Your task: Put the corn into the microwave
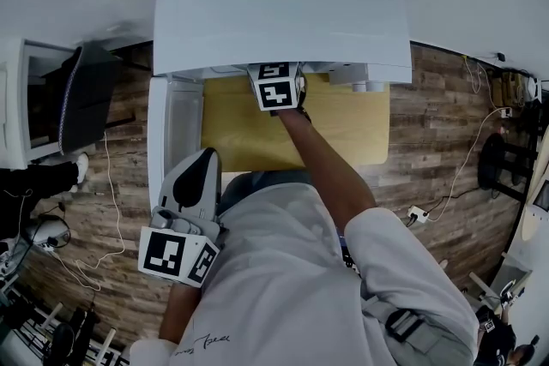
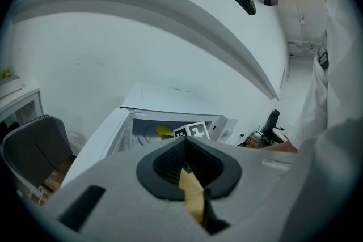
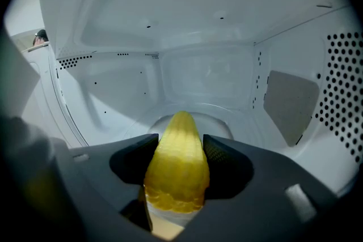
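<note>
Corn: one yellow cob, clamped across its thick lower part between the jaws of the right gripper, with the tapered tip pointing forward into the cavity of the microwave. The cob is above the front edge of the glass turntable; whether it touches the turntable cannot be told. Handling judgement: the cob is probably light and stiff along its length, with a ribbed kernel surface that gives the pads some purchase. Its round, tapering section may let it roll or slide forward out of a loose grip, and hard clamping could bruise the kernels. The best hold is across the widest part, as at present, not near the narrow tip. On release the cob may roll on the curved glass, so it should be set low and laid flat. The left gripper is held back near the person's body, jaws together with nothing between them. The microwave door stands open to the left and leaves the opening free. Inside, the perforated side wall and the cavity ceiling lie close around the right gripper and limit sideways and upward movement. The microwave stands on a pale wooden worktop. A dark chair and loose cables on the floor lie well apart from the work area.
</note>
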Available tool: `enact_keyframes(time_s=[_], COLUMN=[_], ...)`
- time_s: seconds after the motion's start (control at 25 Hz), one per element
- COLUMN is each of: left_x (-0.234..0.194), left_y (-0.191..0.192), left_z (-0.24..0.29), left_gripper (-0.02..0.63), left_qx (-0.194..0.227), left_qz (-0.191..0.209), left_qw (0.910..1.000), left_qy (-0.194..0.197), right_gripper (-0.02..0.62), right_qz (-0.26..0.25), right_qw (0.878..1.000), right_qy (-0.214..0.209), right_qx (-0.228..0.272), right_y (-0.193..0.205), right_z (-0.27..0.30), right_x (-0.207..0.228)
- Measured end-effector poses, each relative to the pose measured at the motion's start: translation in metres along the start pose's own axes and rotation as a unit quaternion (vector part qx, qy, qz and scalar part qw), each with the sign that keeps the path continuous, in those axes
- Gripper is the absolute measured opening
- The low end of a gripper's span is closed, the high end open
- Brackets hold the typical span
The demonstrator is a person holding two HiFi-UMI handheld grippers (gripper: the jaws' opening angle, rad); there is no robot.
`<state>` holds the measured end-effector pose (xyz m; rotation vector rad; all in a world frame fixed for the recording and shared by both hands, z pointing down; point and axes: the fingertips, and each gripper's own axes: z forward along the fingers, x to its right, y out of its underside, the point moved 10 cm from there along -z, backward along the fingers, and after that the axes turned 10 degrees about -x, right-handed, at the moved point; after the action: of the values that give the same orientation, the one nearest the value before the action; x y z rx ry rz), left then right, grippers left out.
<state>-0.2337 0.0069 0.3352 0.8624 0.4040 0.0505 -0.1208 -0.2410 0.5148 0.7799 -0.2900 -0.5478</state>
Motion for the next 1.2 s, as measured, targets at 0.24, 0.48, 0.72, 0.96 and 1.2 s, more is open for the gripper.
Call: enact_keyframes(time_s=[0.24,0.48,0.72,0.96,1.2], left_x=[0.0007,-0.0010,0.0013,0.0039,0.0090], left_y=[-0.0009,-0.0009,-0.0003,0.0012,0.0032], left_z=[-0.0011,-0.0020,-0.0046,-0.0069,-0.0079], left_gripper=[-0.011,-0.011,-0.011,-0.011,-0.011], left_qx=[0.003,0.004,0.007,0.009,0.012], left_qz=[-0.001,-0.002,-0.001,-0.001,0.001], left_qw=[1.0000,1.0000,1.0000,1.0000,0.9999], left_qy=[0.001,-0.001,-0.001,-0.001,0.004], right_gripper=[0.261,0.261,0.271,0.279,0.282], right_qz=[-0.008,-0.016,-0.012,-0.007,0.006], right_qw=[1.000,1.000,1.000,1.000,1.000], right_qy=[0.009,0.015,0.011,0.004,-0.003], right_qx=[-0.010,-0.015,-0.023,-0.024,-0.016], right_y=[0.0024,0.0017,0.0028,0.0037,0.0033], right_z=[0.0044,0.0064,0.0057,0.0021,-0.0035], right_x=[-0.0004,-0.0005,-0.0010,-0.0003,0.0001])
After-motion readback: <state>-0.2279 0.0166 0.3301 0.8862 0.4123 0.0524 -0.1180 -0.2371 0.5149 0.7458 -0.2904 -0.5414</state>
